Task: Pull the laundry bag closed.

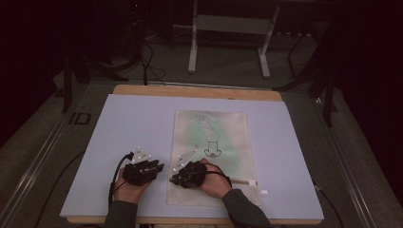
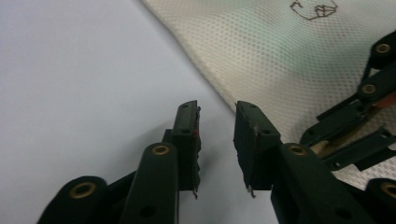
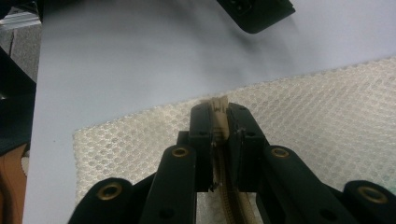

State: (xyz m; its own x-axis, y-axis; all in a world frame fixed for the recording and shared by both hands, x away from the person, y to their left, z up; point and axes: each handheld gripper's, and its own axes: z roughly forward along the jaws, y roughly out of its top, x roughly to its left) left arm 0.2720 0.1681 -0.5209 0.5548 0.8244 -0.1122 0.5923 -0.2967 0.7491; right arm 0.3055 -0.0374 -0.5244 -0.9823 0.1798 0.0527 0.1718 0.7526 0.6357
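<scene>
Right gripper (image 3: 219,122) jaws clamped on the zipper tape (image 3: 218,108) at the near-left end of the mesh bag (image 1: 211,142); left gripper (image 2: 217,122) jaws part open, nothing between them, poised over bare surface (image 1: 133,123) just left of the bag's edge. Bag lies flat mid-surface, running near to far. Judging by this, one end is anchored, but the zip itself looks unworked; slider pull is left.

Your left gripper (image 1: 151,167) sits on the pale sheet (image 1: 133,123) covering the counter (image 1: 195,91), just beside the left edge of the mesh bag (image 1: 211,133). Your right gripper (image 1: 178,179) rests on the bag's lower left part, near the other gripper.
</scene>
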